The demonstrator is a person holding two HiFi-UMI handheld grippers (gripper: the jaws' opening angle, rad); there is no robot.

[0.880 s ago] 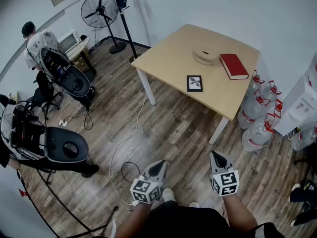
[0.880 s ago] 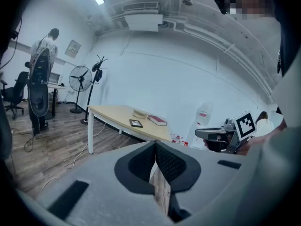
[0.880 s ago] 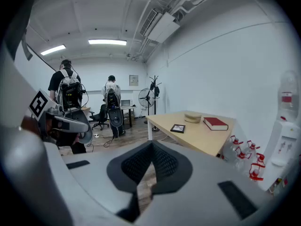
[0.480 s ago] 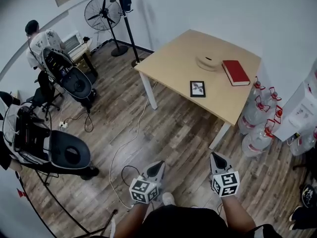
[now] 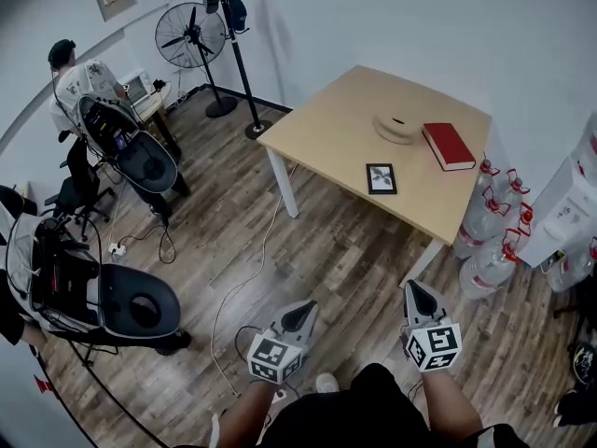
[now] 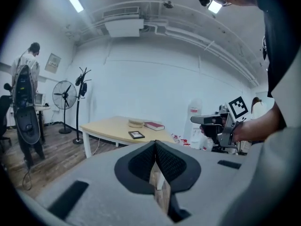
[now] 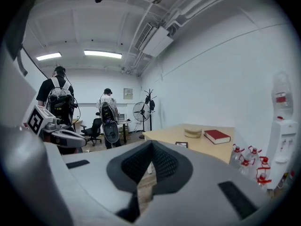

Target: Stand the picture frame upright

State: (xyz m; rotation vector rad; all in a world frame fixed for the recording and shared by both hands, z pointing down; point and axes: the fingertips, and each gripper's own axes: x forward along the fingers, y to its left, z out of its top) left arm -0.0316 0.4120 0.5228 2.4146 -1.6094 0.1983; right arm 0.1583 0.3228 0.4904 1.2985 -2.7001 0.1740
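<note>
1. We find the picture frame [image 5: 381, 178] lying flat, face up, on the table [image 5: 326, 124], close to the edge nearest us.
2. A red book [image 5: 449, 146] lies near the table's right edge. A round tan dish [image 5: 395, 126] sits just beside it, toward the table's middle.
3. The left gripper [image 5: 300, 314] hangs over the wooden floor [image 5: 317, 250], well apart from the table. Its jaws are closed together and empty.
4. The right gripper [image 5: 417, 294] is held beside it, also over the floor, with its jaws pressed together on nothing.
5. Water bottles [image 5: 485, 241] stand on the floor by the table's near right corner.
</note>
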